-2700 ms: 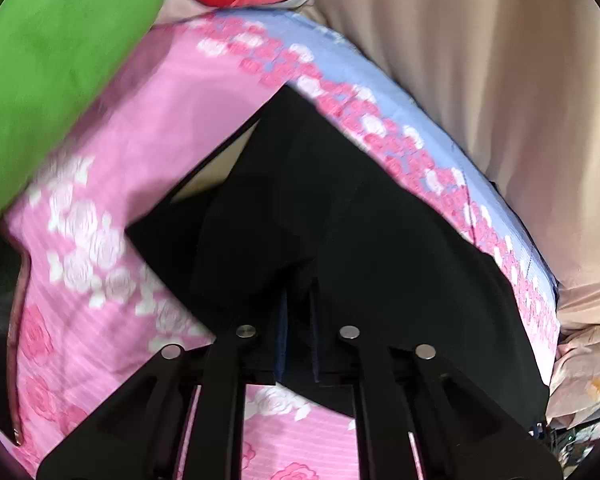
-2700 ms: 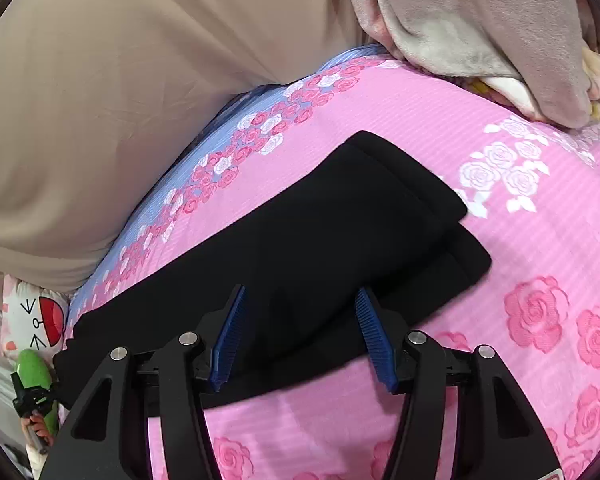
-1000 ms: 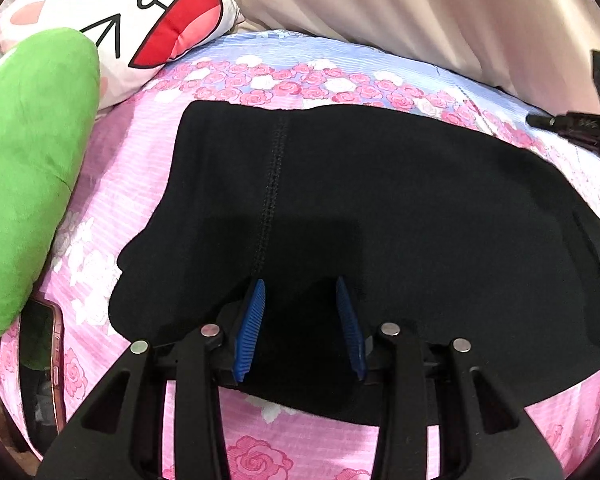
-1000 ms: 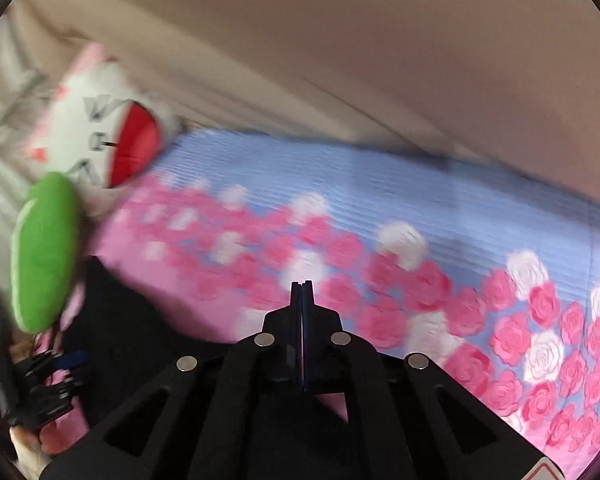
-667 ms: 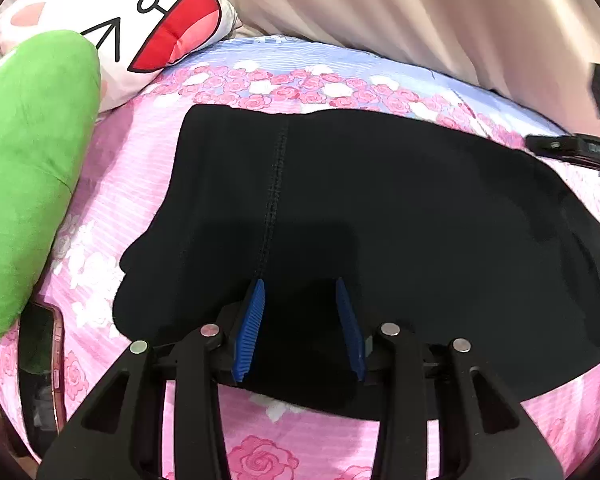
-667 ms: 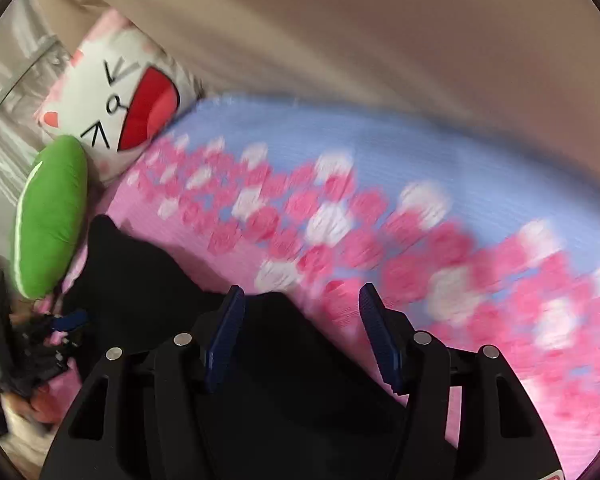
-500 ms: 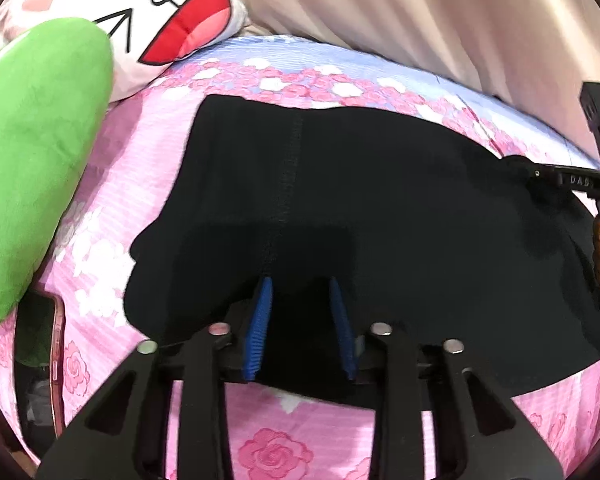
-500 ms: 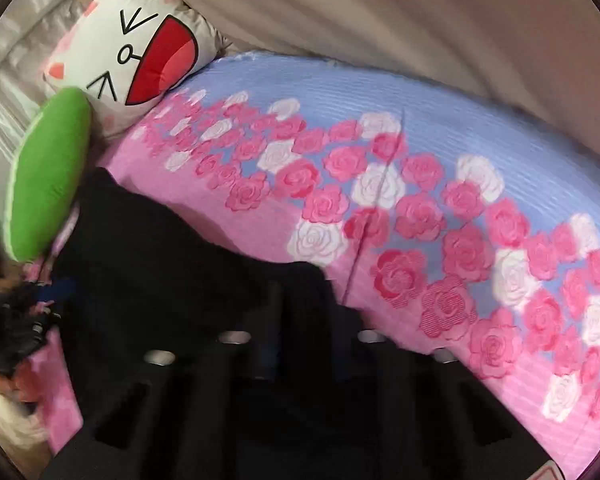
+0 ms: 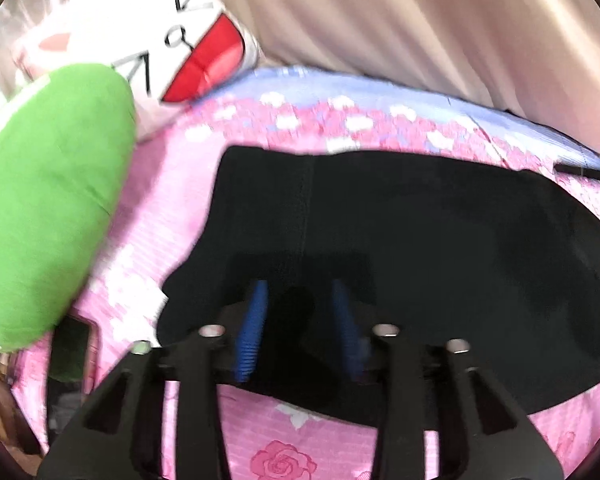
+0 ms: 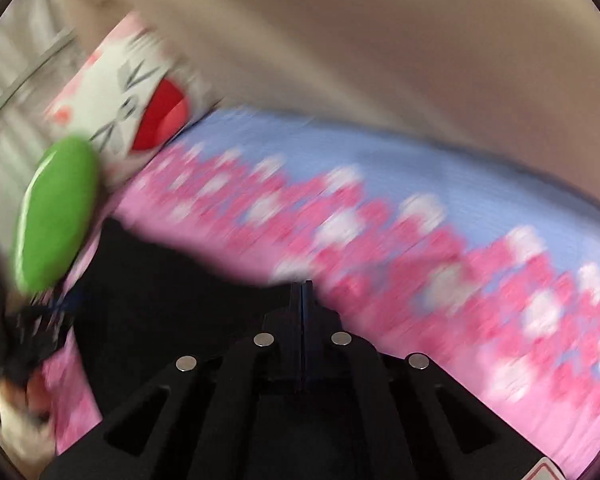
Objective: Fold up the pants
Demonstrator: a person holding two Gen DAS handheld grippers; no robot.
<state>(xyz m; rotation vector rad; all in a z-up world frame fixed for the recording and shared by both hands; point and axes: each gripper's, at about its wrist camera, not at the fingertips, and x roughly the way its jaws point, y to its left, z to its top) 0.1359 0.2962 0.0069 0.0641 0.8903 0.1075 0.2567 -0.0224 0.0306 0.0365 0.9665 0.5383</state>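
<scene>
Black pants point(image 9: 420, 240) lie spread on a pink rose bedsheet point(image 9: 284, 460). My left gripper point(image 9: 298, 328) hangs over their near edge, and its blue pads point(image 9: 252, 328) are opening. A small hump of black cloth sits between them, with no pad visibly pressing on it. In the blurred right wrist view, my right gripper point(image 10: 302, 292) is shut at the far edge of the pants point(image 10: 160, 300), where the cloth runs into its tips. That gripper appears as a thin black bar point(image 9: 584, 172) at the right of the left wrist view.
A green cushion point(image 9: 48, 200) and a white pillow with a red mouth point(image 9: 160, 44) lie at the left. A dark phone point(image 9: 72, 344) rests under the cushion. A beige curtain point(image 9: 420, 20) rises behind the sheet's blue band point(image 9: 380, 88). A hand point(image 10: 20, 400) shows at the lower left.
The left jaws narrowed on the pants' near edge, then widened again. The right jaws opened over the far edge of the pants and closed there, and that view swung sideways.
</scene>
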